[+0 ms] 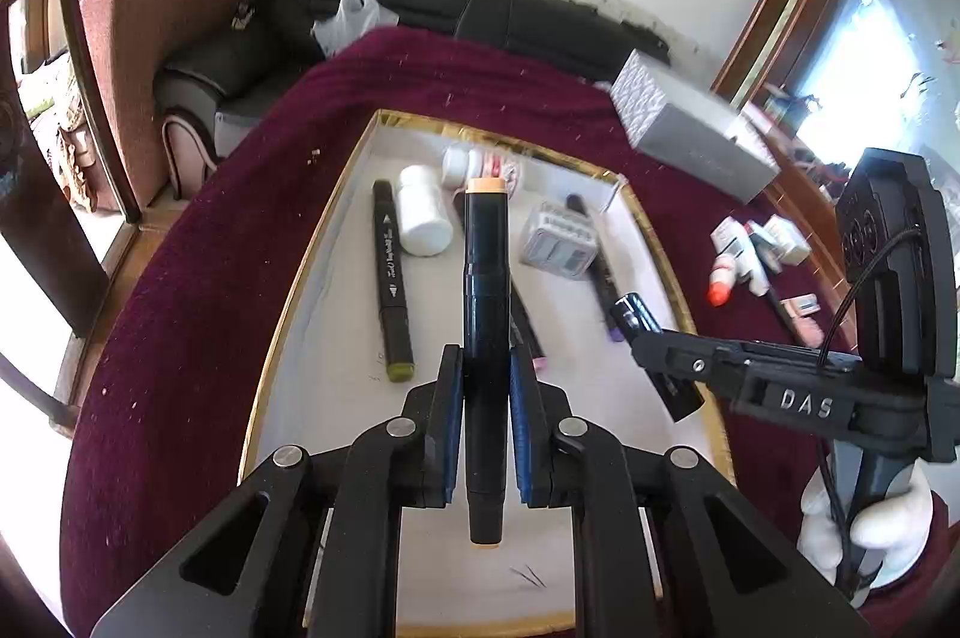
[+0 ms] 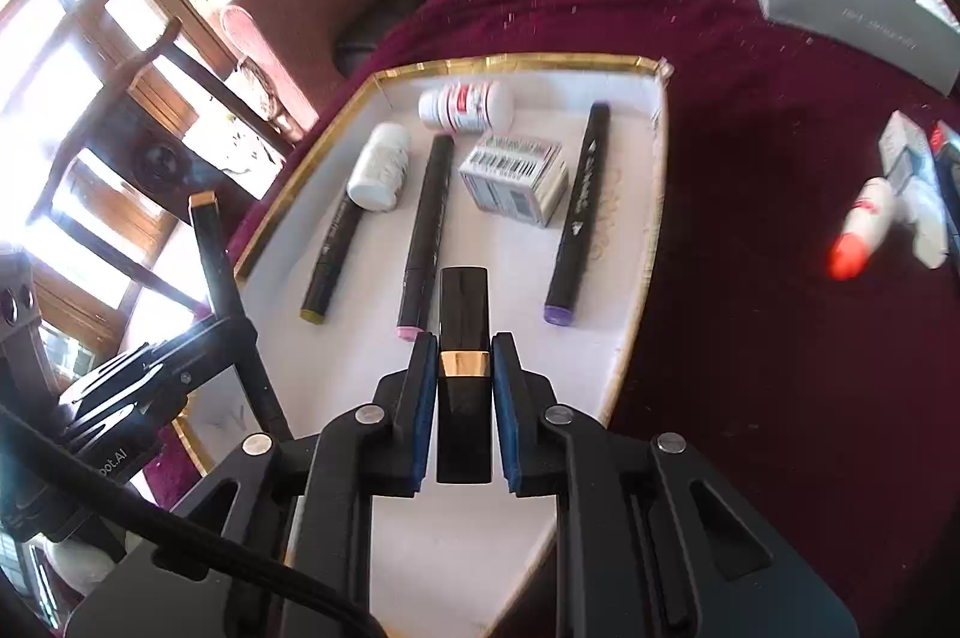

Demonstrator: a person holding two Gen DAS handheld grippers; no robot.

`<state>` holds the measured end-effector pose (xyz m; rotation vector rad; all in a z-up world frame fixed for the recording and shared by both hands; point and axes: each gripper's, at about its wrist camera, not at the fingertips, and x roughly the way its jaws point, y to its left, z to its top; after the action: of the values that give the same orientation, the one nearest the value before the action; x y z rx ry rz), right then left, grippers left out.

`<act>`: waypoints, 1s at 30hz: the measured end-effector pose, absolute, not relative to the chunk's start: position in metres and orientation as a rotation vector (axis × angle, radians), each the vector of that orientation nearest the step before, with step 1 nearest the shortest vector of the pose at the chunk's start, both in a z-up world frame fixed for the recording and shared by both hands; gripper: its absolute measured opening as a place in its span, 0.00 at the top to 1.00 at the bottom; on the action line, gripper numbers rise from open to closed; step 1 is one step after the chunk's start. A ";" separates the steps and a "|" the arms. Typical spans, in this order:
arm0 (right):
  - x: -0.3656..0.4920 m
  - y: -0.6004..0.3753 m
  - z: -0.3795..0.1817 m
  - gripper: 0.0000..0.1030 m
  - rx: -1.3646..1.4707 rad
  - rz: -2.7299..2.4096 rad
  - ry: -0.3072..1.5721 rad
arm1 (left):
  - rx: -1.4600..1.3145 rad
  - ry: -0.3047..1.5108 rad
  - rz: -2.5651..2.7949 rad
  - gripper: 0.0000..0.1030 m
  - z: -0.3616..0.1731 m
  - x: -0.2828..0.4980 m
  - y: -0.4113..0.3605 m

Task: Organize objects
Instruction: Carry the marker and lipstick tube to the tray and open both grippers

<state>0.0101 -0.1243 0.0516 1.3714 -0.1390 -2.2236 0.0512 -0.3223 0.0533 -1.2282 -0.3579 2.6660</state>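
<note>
Markers and small containers are seen lying in a gold-rimmed tray (image 1: 282, 314) set on a maroon cloth (image 1: 180, 338). From the left wrist view, the left gripper (image 1: 486, 386) is shown clamped on an orange-capped black marker (image 1: 485, 290), held above the tray and pointing toward 12 o'clock; the right gripper (image 1: 678, 356) is caught at 3 o'clock, but its grip is only clear from its own camera. There the right gripper (image 2: 462, 380) is closed on a black lipstick tube with a gold band (image 2: 463, 338), over the tray's near half. A barcoded box (image 2: 516, 182) and a red-and-white bottle (image 2: 465, 105), partly hidden in the left view, are plainly seen there. A grey box (image 2: 852, 2) lies at 1 o'clock on the cloth, and an orange-capped bottle (image 2: 855, 233) at 3 o'clock
</note>
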 end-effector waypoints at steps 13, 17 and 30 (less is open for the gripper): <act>-0.017 -0.149 0.034 0.85 1.447 -2.229 -0.034 | -1.492 -0.311 2.585 0.89 0.023 0.010 -0.313; -0.024 -0.152 0.028 0.85 1.461 -2.221 -0.035 | -1.514 -0.322 2.581 0.89 0.019 0.007 -0.309; -0.032 -0.158 0.026 0.82 1.464 -2.223 -0.016 | -1.482 -0.405 2.591 0.63 0.027 0.008 -0.315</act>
<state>-0.0324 -0.1575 0.0255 1.4643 -0.0157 -2.2226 0.0076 -0.3148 0.0268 -1.4816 -0.4052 2.5913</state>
